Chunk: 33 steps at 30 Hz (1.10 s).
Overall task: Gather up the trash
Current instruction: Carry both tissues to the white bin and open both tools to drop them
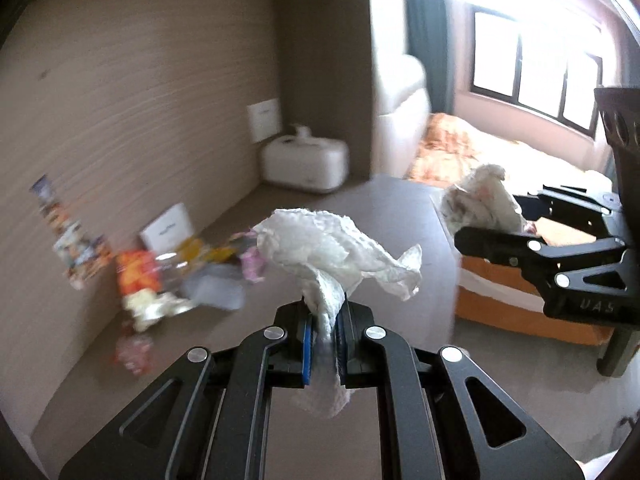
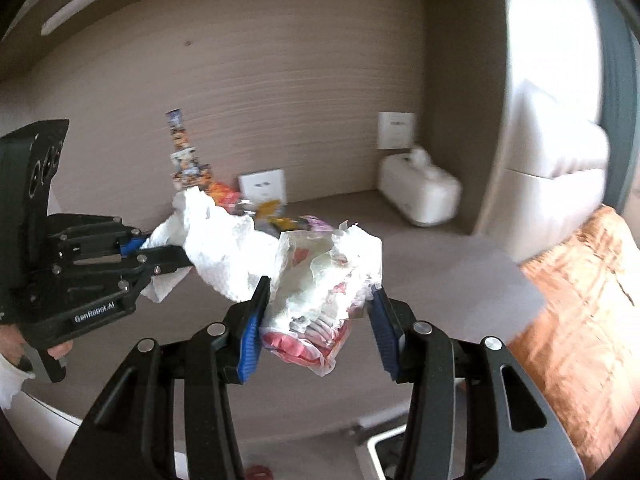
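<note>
My left gripper (image 1: 325,320) is shut on a crumpled white paper towel (image 1: 328,252), held above the grey desk (image 1: 384,216). It also shows in the right wrist view (image 2: 138,250), with the towel (image 2: 216,240) sticking out to the right. My right gripper (image 2: 316,320) is shut on a crumpled white and red plastic wrapper (image 2: 324,284). In the left wrist view the right gripper (image 1: 496,240) holds that wrapper (image 1: 480,200) at the right. More trash, several colourful wrappers (image 1: 160,276), lies at the desk's left by the wall.
A white tissue box (image 1: 304,164) stands in the desk's back corner. A white card (image 1: 168,228) leans on the wall. A bed with an orange cover (image 2: 580,292) and a window (image 1: 536,72) lie to the right.
</note>
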{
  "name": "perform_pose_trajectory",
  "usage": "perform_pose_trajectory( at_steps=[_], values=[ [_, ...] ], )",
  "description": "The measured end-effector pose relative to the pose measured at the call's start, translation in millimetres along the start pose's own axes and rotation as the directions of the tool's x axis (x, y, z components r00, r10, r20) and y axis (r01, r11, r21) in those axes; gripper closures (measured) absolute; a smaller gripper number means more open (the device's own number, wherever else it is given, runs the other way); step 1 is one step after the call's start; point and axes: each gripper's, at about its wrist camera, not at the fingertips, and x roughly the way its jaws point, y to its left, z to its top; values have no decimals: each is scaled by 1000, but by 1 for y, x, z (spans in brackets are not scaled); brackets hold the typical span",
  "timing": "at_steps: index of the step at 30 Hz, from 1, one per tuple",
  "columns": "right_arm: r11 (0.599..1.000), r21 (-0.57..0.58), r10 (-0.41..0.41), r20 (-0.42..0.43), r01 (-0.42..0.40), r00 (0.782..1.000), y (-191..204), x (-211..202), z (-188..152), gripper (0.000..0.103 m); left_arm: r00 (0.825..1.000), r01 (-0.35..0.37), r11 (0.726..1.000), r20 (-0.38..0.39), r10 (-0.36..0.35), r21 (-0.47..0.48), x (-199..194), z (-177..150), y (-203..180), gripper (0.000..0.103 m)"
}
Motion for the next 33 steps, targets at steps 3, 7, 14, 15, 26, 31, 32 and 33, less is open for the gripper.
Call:
perform_pose_trajectory(
  at_steps=[3,7,14,15,26,31,32,33],
  values=[
    [1000,19,-25,-2,25,1000,-29,-21,-11,55,999,42,999,-8,-42,15,10,8,-44,94],
    [999,38,-37,-26,37,999,-66,-42,-30,54,996,85,996,-29,-85,20,21,14,-98,94],
    [994,79,-64,-78,71,995,-139,-72,-73,54,988,130,991,-90,-126,36,52,14,-188,94],
    [994,81,-64,-85,71,994,-147,-73,-80,54,986,137,990,-102,-133,36,59,12,-199,94],
    [994,98,56,-187,-38,981,-232,-10,-189,54,965,57,996,-253,-72,-64,185,-70,-285,94],
    [991,99,117,-250,-95,961,-263,62,-261,54,942,-18,991,-334,-27,-131,261,-130,-309,94],
    [990,94,128,-263,-107,956,-266,76,-275,54,936,-27,989,-352,-27,-147,276,-142,-313,94],
    [990,91,131,-275,-110,953,-268,88,-285,54,931,-33,986,-364,-29,-164,289,-155,-316,94]
  ],
)
